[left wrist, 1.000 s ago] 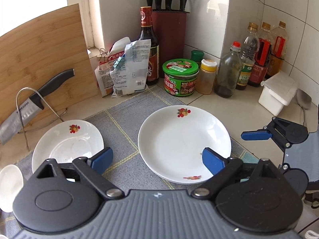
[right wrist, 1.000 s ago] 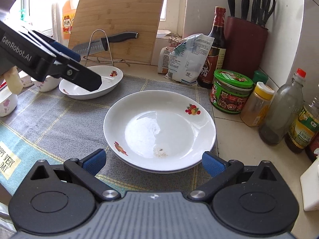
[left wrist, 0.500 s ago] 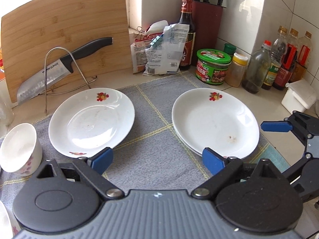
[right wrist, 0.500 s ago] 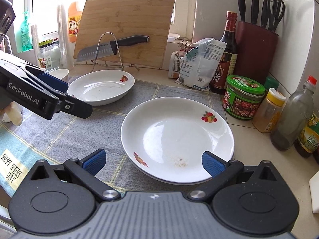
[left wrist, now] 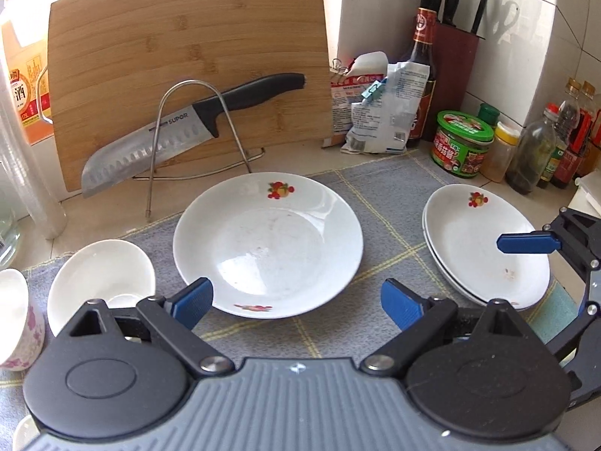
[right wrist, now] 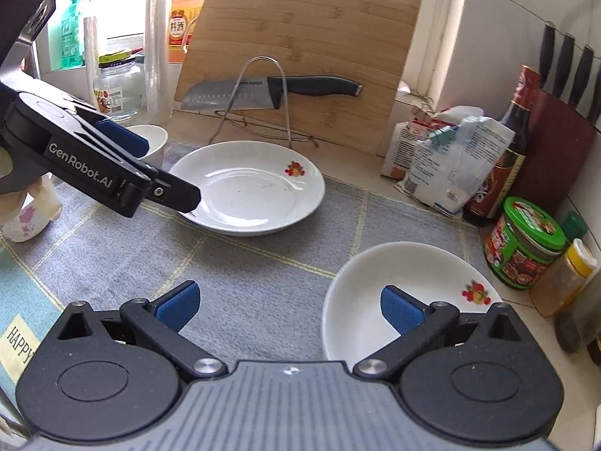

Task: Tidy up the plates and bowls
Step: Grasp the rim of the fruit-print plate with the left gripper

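Observation:
A white plate with fruit prints (left wrist: 268,244) lies alone on the grey mat, just ahead of my open, empty left gripper (left wrist: 296,302); it also shows in the right wrist view (right wrist: 249,188). A stack of two matching plates (left wrist: 484,244) lies to its right, and shows low right in the right wrist view (right wrist: 409,293). My right gripper (right wrist: 289,306) is open and empty at the stack's left edge, with its right finger over the rim. A small white bowl (left wrist: 101,280) and a flowered cup (left wrist: 15,319) stand at the left.
A cutting board (left wrist: 188,75) leans at the back with a knife (left wrist: 188,127) on a wire stand. Food bags (left wrist: 379,112), a green-lidded jar (left wrist: 462,143), bottles (left wrist: 533,158) and a knife block (left wrist: 450,56) line the back right. A glass jar (right wrist: 118,90) stands far left.
Both grippers have swung left. The single plate is now centred ahead of the left gripper, and the stack has shifted to the right in both views. Both stay open.

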`<state>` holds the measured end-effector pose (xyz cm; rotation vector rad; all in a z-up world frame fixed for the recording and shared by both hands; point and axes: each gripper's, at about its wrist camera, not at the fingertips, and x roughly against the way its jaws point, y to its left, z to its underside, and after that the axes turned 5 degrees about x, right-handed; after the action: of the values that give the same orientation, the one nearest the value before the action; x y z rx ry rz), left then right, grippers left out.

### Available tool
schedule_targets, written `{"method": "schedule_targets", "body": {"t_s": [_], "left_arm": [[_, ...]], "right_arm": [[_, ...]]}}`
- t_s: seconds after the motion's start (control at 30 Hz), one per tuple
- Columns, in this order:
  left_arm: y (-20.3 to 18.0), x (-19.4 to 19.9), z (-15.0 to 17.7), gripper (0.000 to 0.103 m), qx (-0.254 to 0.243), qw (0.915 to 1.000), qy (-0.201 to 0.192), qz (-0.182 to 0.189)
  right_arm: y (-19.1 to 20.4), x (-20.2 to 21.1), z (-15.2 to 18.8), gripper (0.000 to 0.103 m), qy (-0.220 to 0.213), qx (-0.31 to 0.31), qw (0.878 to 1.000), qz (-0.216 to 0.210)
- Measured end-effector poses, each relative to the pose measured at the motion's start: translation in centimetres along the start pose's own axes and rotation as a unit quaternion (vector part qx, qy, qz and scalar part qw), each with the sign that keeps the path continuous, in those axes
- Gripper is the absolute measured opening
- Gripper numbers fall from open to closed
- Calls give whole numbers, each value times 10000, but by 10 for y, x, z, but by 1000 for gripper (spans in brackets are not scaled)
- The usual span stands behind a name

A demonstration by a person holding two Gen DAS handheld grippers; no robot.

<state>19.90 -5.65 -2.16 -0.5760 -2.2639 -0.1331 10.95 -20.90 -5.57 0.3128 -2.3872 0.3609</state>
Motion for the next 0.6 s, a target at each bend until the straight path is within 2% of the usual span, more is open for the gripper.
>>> {"method": "schedule_targets", "body": {"t_s": [0.17, 0.4, 0.6], "left_arm": [[18, 1, -17, 96, -68, 10000, 31, -57], [37, -21, -48, 96, 2, 9976, 600, 334], [47, -54, -68, 96, -143, 9938, 1003, 462]], "right_arm": [[25, -31, -17, 103, -25, 222, 9996, -167], [45, -69, -25, 103, 177, 164, 9996, -176], [48, -85, -25, 103, 273, 180, 9993, -162]]}}
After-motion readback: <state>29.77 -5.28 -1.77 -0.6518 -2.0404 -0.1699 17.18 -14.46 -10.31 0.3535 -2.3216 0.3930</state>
